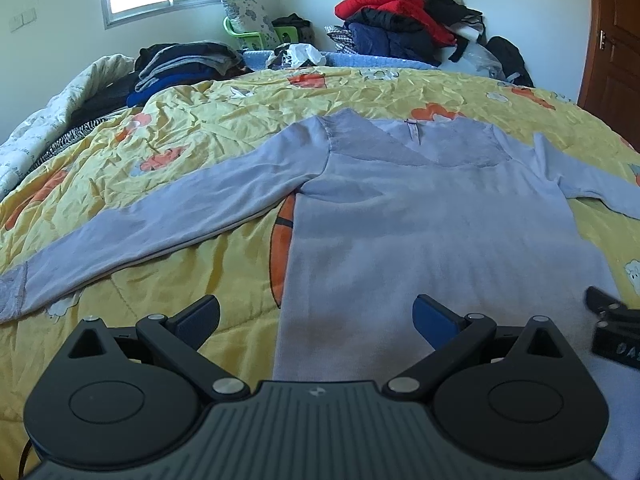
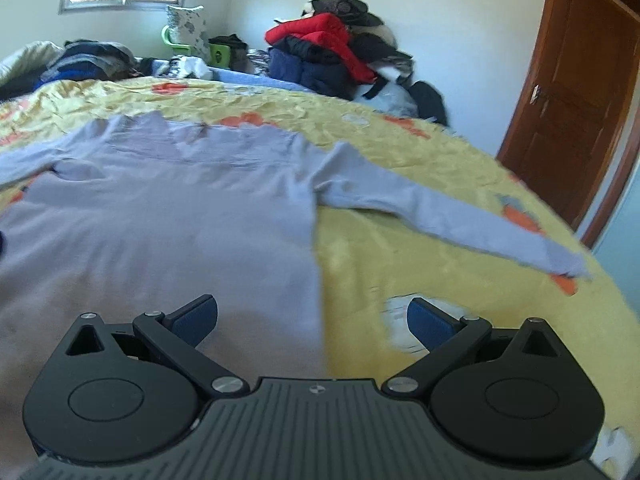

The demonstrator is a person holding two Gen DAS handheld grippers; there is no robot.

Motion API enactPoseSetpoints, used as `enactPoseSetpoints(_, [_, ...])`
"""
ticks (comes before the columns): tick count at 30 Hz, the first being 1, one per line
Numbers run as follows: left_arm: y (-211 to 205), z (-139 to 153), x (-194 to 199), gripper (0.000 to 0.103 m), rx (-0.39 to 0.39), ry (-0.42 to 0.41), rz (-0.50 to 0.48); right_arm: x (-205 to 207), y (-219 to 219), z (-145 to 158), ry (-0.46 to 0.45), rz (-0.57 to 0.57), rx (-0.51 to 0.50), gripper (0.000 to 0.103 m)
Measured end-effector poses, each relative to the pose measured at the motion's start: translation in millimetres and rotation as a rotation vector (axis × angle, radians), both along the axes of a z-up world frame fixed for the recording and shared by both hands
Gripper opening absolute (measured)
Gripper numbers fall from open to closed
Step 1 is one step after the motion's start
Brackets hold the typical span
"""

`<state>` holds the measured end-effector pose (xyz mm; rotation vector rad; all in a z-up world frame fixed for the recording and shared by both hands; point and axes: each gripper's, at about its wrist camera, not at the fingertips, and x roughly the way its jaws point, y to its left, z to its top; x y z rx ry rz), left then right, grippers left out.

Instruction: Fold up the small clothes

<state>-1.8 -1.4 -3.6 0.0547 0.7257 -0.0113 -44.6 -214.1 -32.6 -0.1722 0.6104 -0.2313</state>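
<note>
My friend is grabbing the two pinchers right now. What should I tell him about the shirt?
Left gripper: open, empty, over the shirt's bottom left edge.
Right gripper: open, empty, over the bottom right edge.
The lilac long-sleeved shirt lies flat on the yellow quilt, collar away from you, left sleeve and right sleeve both spread outward.
Done: shirt is laid out. No fold made yet.
Left: probably fold each sleeve in over the body, then fold the body up.
</note>
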Motion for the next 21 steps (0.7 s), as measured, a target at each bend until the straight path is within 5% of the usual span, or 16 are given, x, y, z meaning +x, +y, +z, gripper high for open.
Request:
enactPoseSetpoints(5, [2,0,1,0.103,-0.011,0.006,0.002,-4,-13,9,0.028,0.017,0.063,0.102])
enactPoseSetpoints(15, [1,2,-2,0.103,-0.011,0.004,0.000,-40,21,69,-0.123,0.127,0.201,0.102])
enactPoseSetpoints(21, [1,2,-3,0.103,-0.009,0.010,0.004,-33,30,56,-0.019,0.159,0.308,0.102])
